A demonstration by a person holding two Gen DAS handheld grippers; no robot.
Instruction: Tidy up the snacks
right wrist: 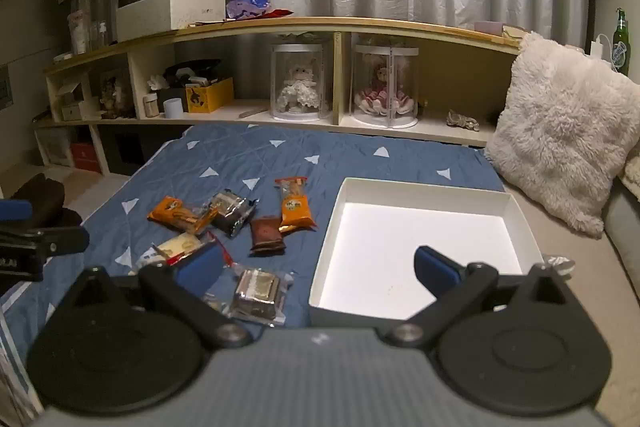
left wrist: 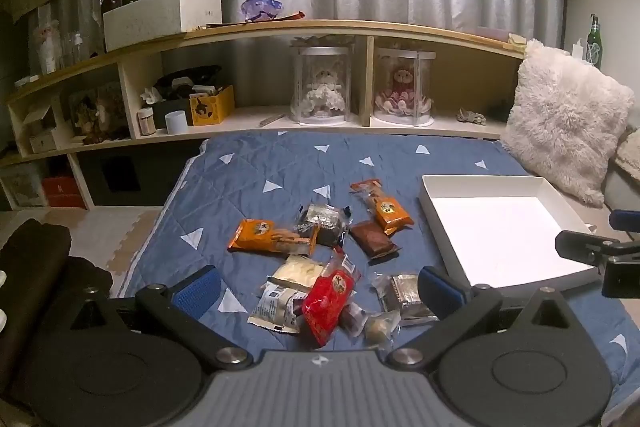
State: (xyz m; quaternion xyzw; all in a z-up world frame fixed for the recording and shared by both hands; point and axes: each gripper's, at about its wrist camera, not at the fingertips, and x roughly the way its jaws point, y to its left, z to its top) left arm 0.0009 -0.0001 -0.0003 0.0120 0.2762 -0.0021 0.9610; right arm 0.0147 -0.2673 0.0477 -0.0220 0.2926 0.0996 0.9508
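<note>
On the bed: blue quilt (left wrist: 248,187) with white triangles, snack packets scattered across its middle, white box (right wrist: 332,227) lying to their right.
Left gripper (left wrist: 318,285): tilted downward above the near end of the pile; blue fingers (left wrist: 196,289) spread wide, nothing between them, no contact with any packet.
Right gripper (right wrist: 318,269): tilted downward over the near left corner of the white box; fingers spread wide, nothing held; its right finger (right wrist: 436,267) shows in front of the box floor, its left finger in front of the quilt and packets.
White box: shallow, open-topped, lying flat on the quilt; no packets inside.
Red packet (left wrist: 330,297): near end of the pile, overlapping a cream-coloured packet (left wrist: 298,271) and a white printed packet (left wrist: 276,307).
Orange packets: one (left wrist: 266,237) on the left of the pile, one (left wrist: 384,207) at the far right, nearest the box.
Brown packet (left wrist: 374,237): just beside the far orange one.
Clear-wrapped dark cakes: one (left wrist: 324,221) at pile centre, one (right wrist: 256,293) at the near right, just beside the box corner.
Small round sweet (left wrist: 378,327): in clear wrap at the near edge.
Background: wooden shelf (left wrist: 320,27) along a grey curtain, two dolls in clear cases (left wrist: 322,87), fluffy white pillow (left wrist: 564,119) at right.
</note>
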